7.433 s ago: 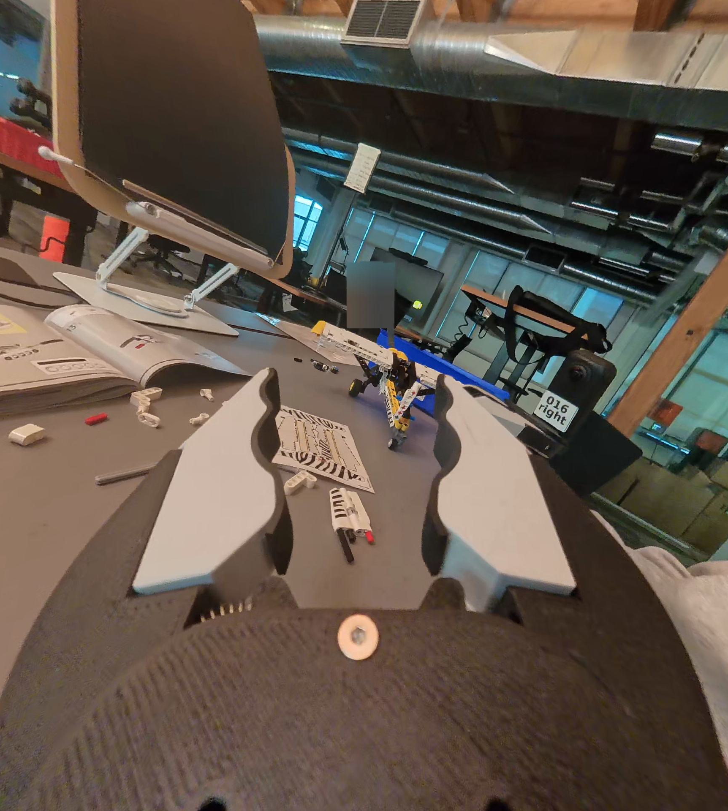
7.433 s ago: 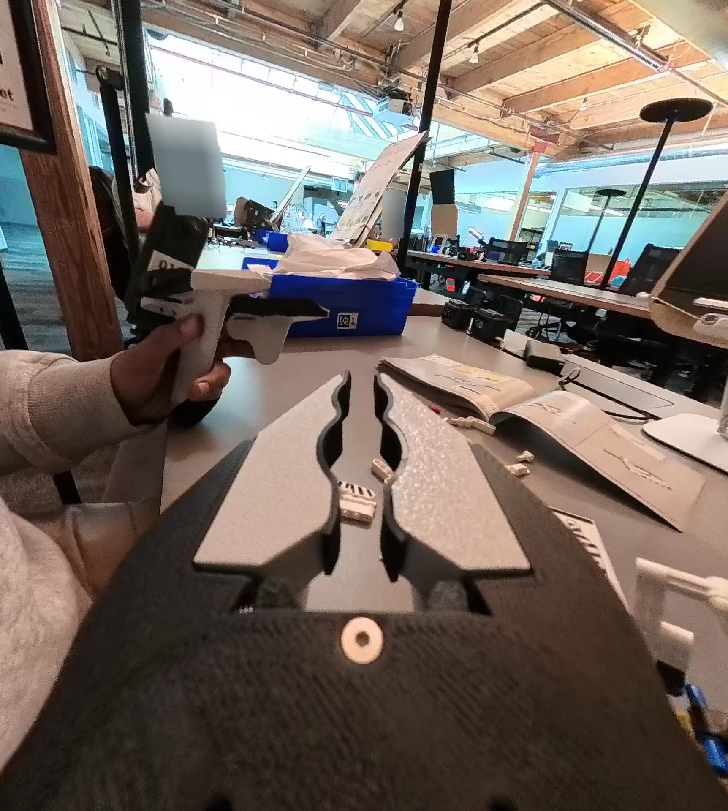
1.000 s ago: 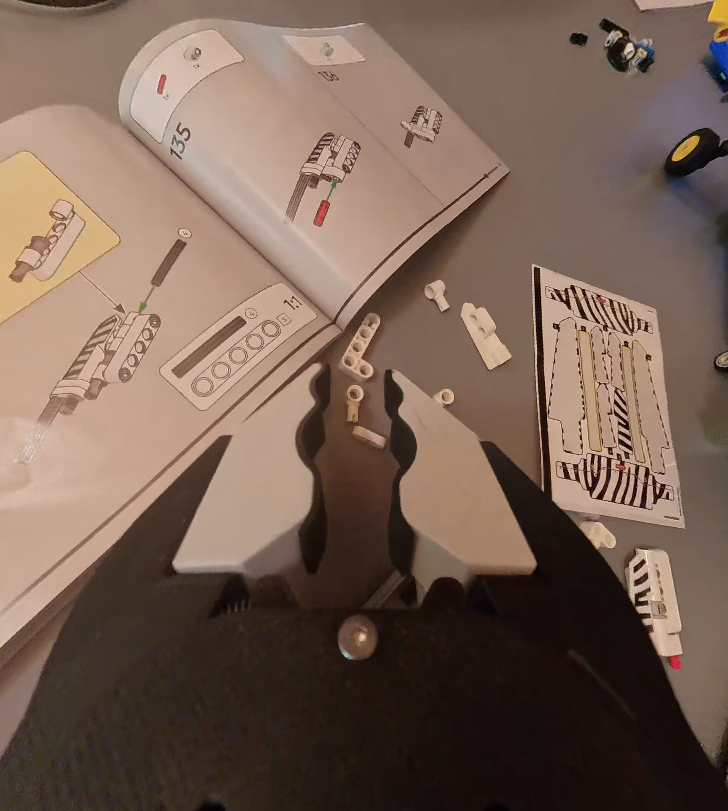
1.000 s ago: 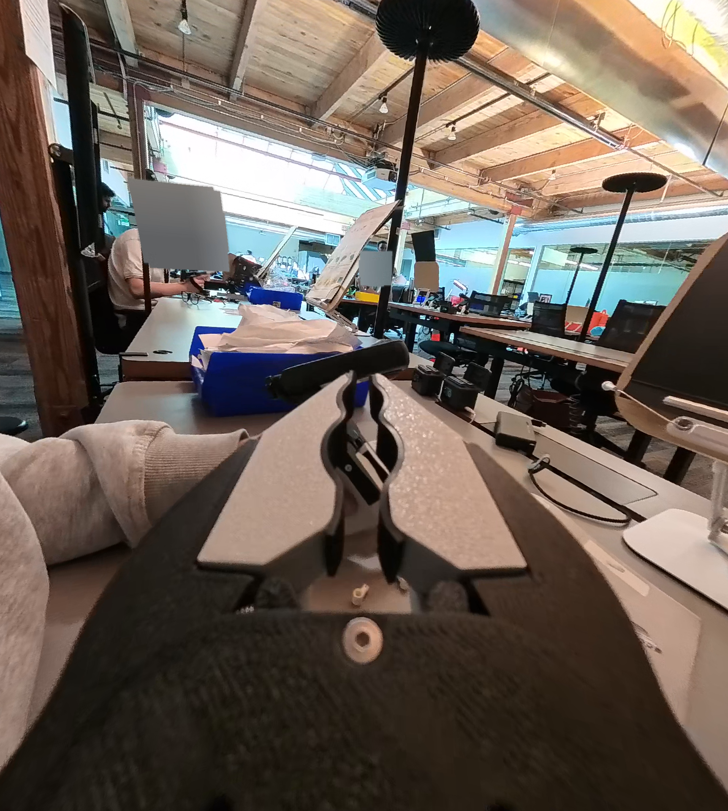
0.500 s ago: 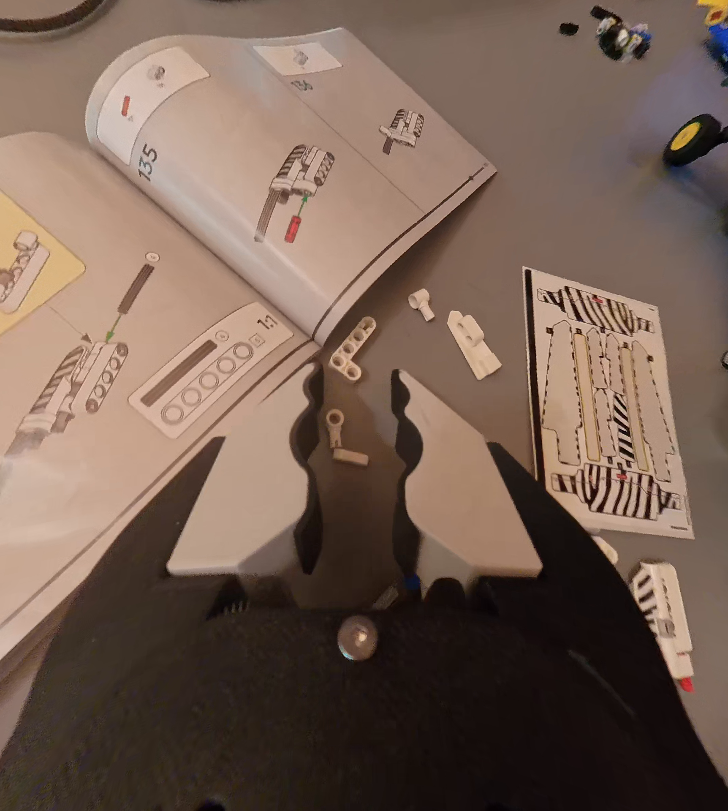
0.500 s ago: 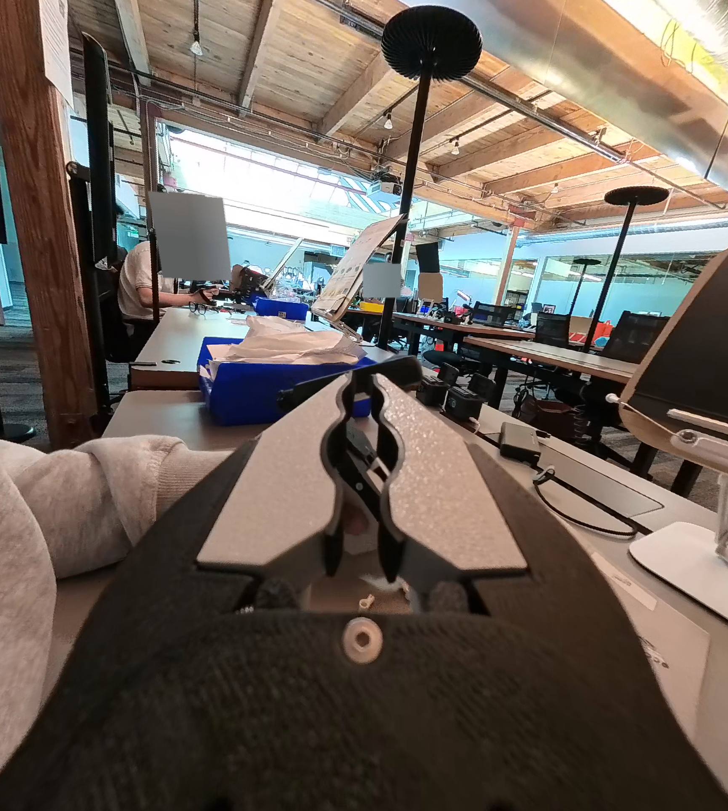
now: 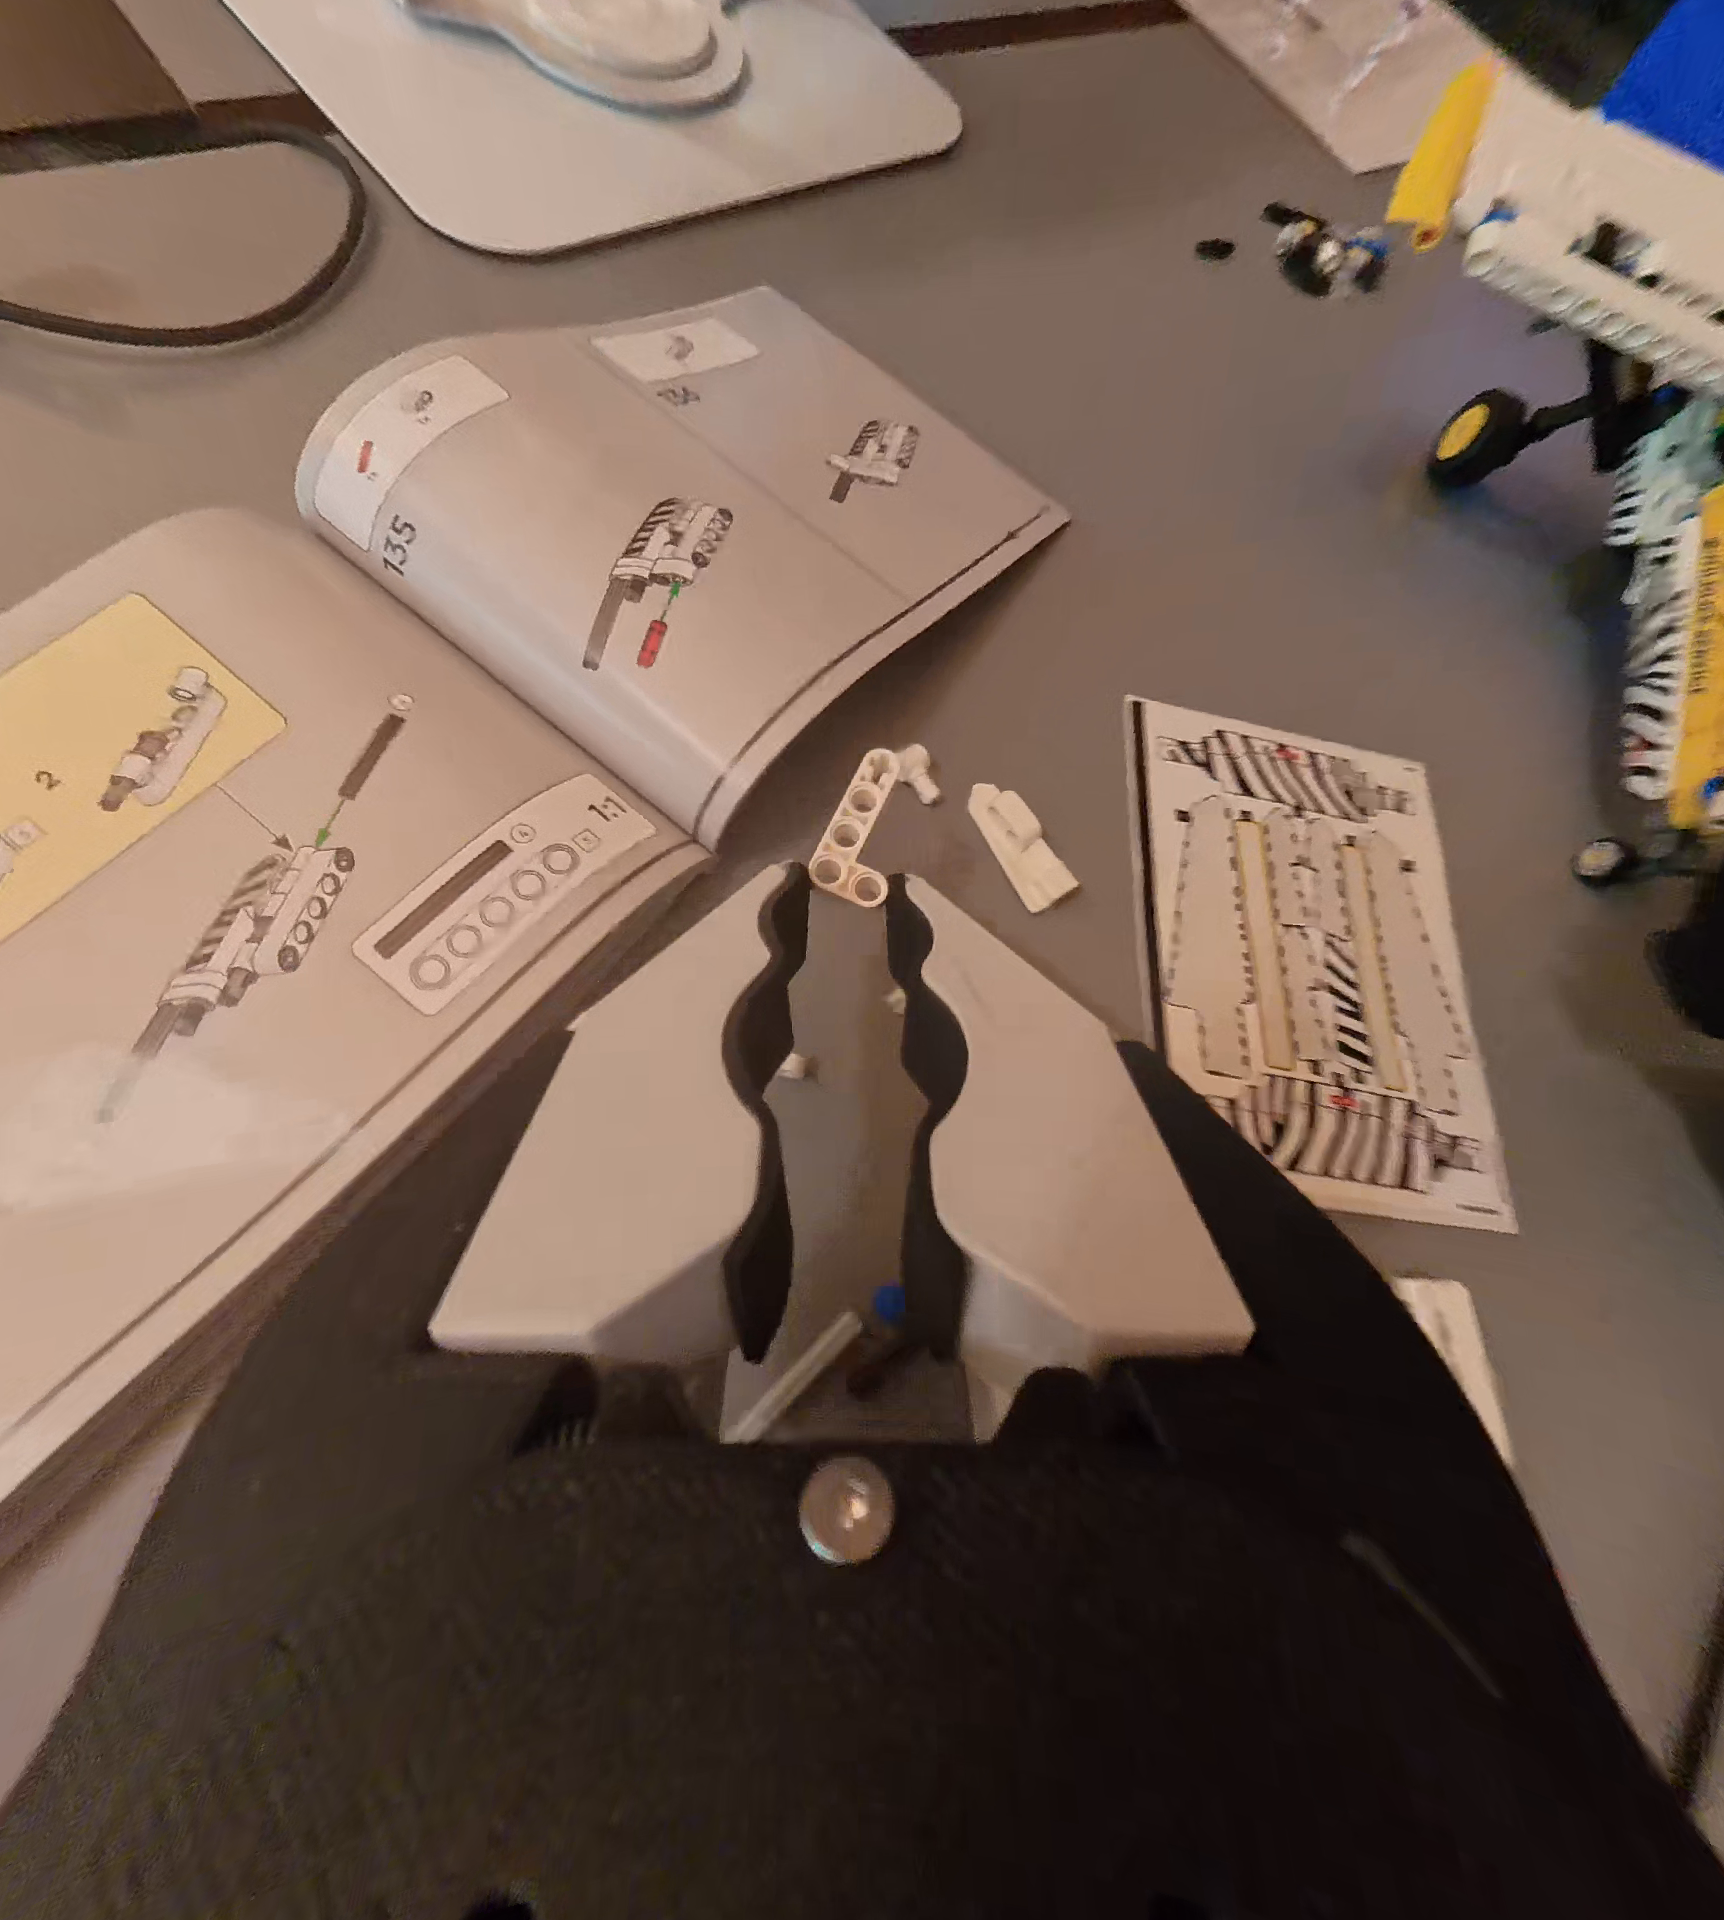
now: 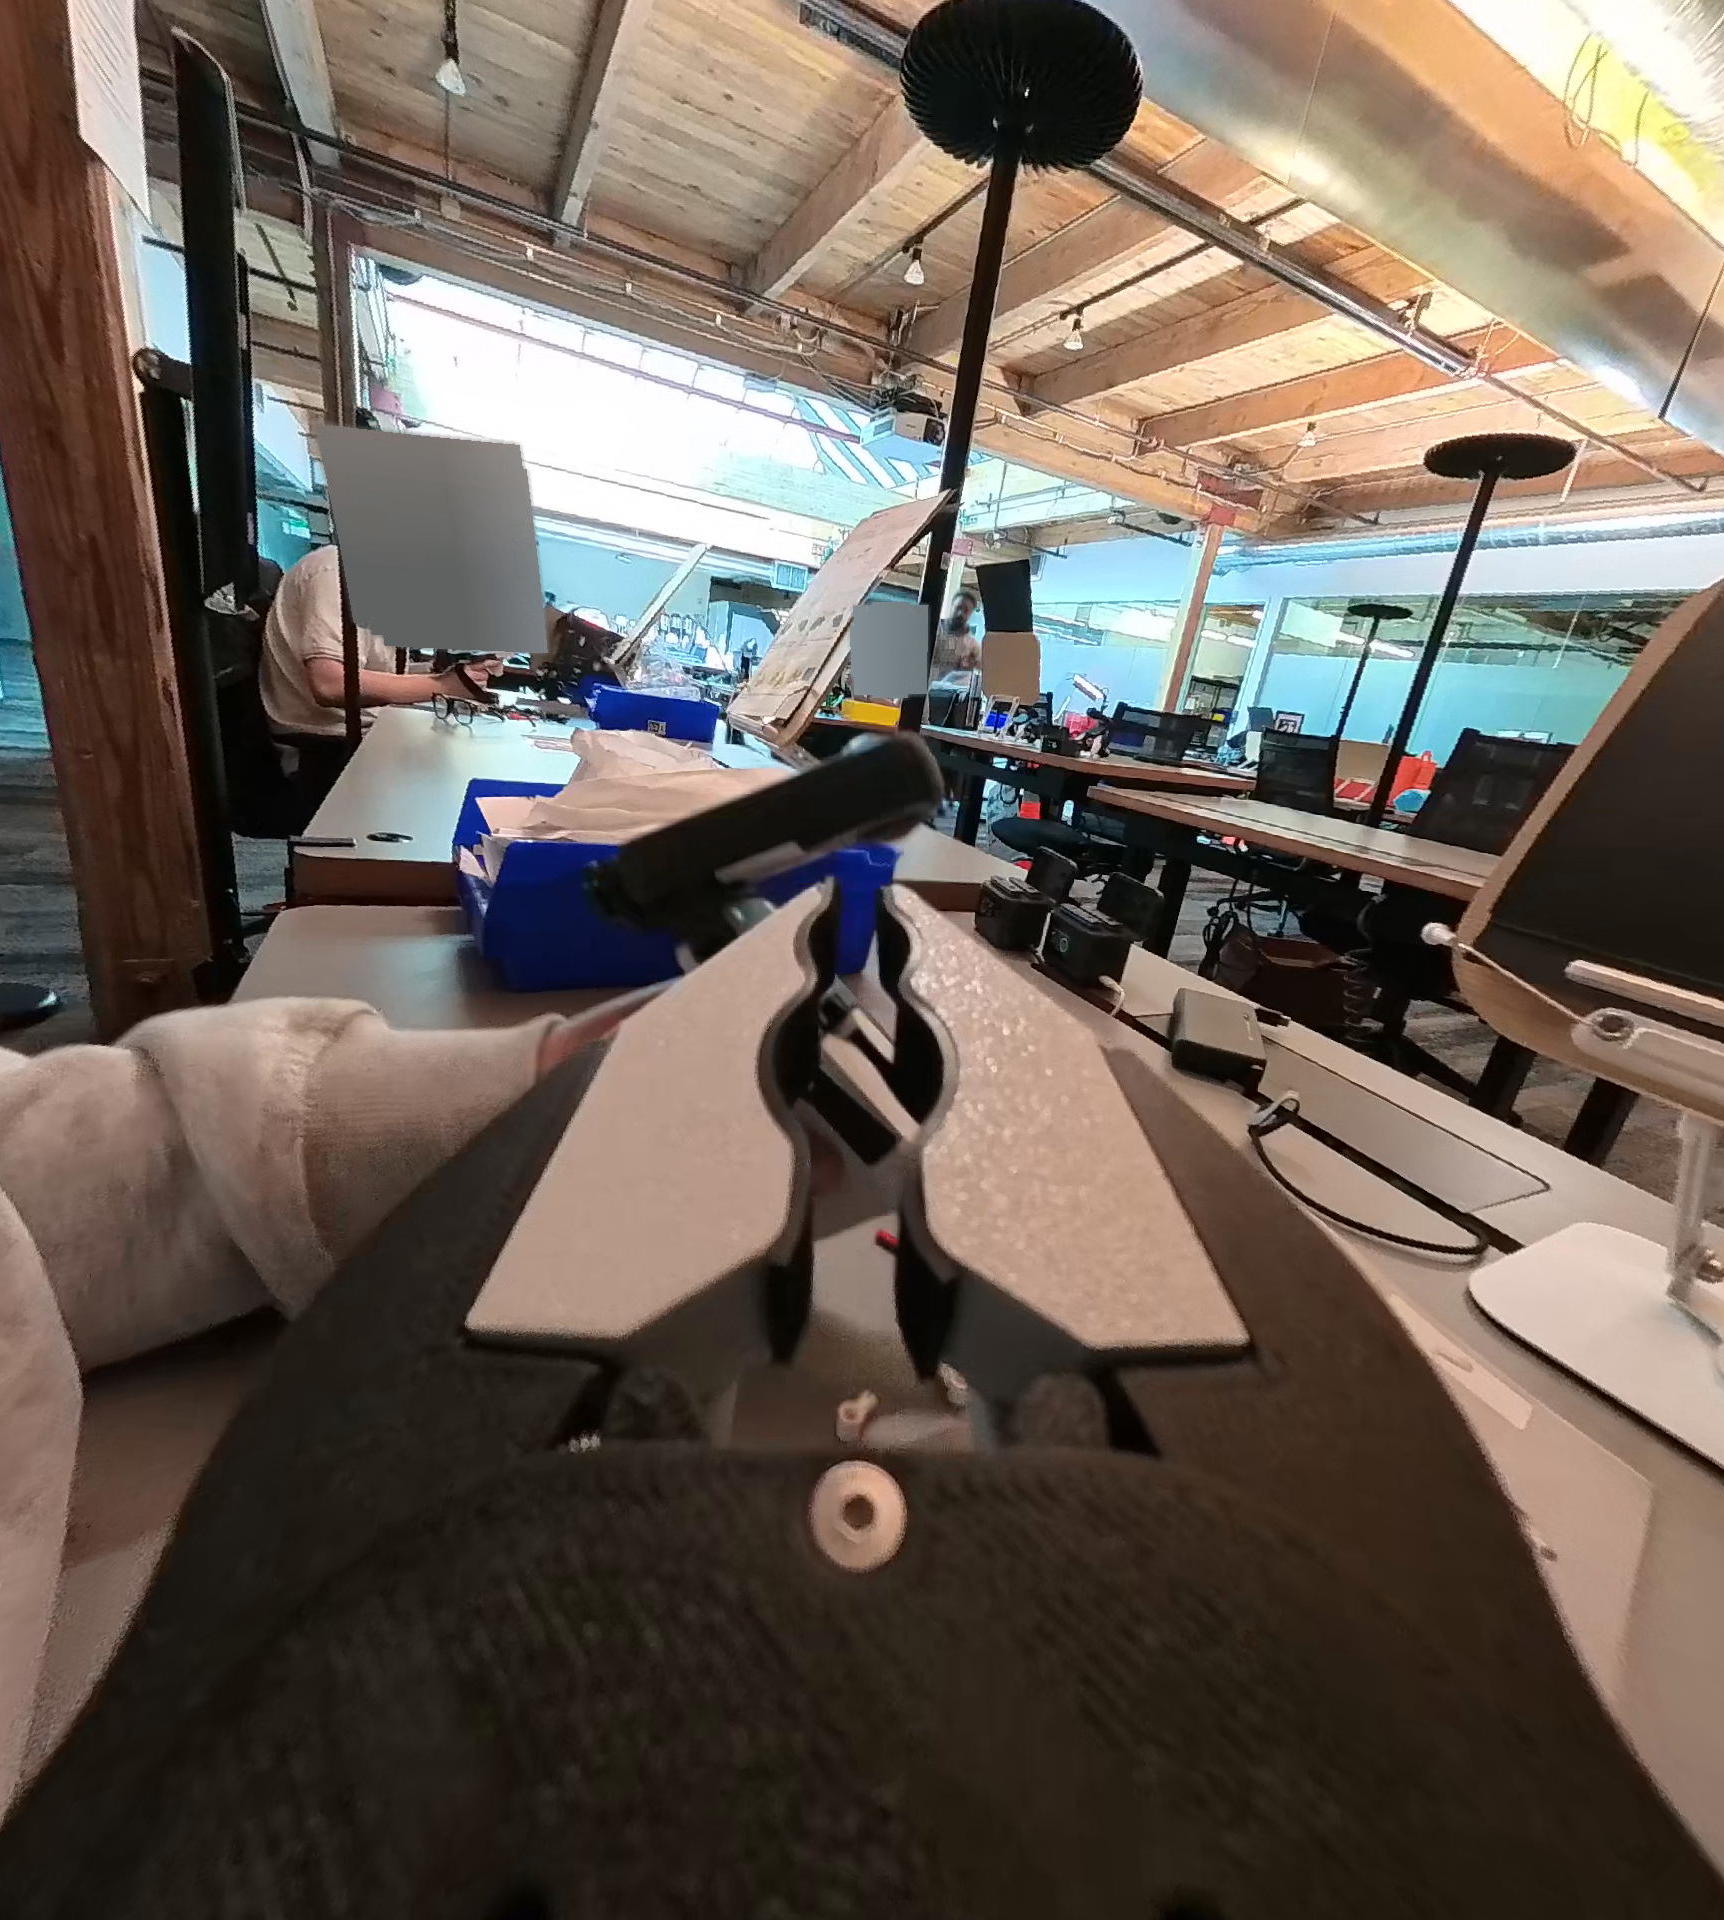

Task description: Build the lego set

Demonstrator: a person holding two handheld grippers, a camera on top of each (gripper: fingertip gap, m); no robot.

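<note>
While its two pale grey, wavy-edged fingers stand slightly apart with nothing clamped between them, the left gripper (image 7: 845, 883) hangs over the grey table (image 7: 1201, 540), tips just short of a white L-shaped beam with round holes (image 7: 853, 836). Its body is black, coarse-textured plastic. Under the fingers lie tiny white pegs, and near the palm a thin pale axle (image 7: 801, 1371) beside a small blue-tipped dark pin (image 7: 879, 1335).

Just beside the beam sit a small white connector (image 7: 920, 771) and a chunky white bracket piece (image 7: 1024, 847). Left of them an open, glossy instruction booklet (image 7: 370, 810) curls at the spine. To the right lies a flat sticker sheet with zebra stripes (image 7: 1315, 966), and beyond it, blurred, the partly built white, yellow and blue lego model (image 7: 1668, 343) with a yellow-hubbed wheel. A rounded white stand base (image 7: 629, 135) and a black cable (image 7: 214, 312) lie at the far edge.

In the right wrist view, the right gripper (image 8: 858, 925) holds its speckled grey fingers a narrow gap apart; dark parts show in the gap, but whether it grips anything cannot be told. A grey knit sleeve (image 8: 162, 1164) reaches in from the left. Farther off, a blue plastic bin (image 8: 567, 935) holds crumpled white paper or bags (image 8: 629, 779).
</note>
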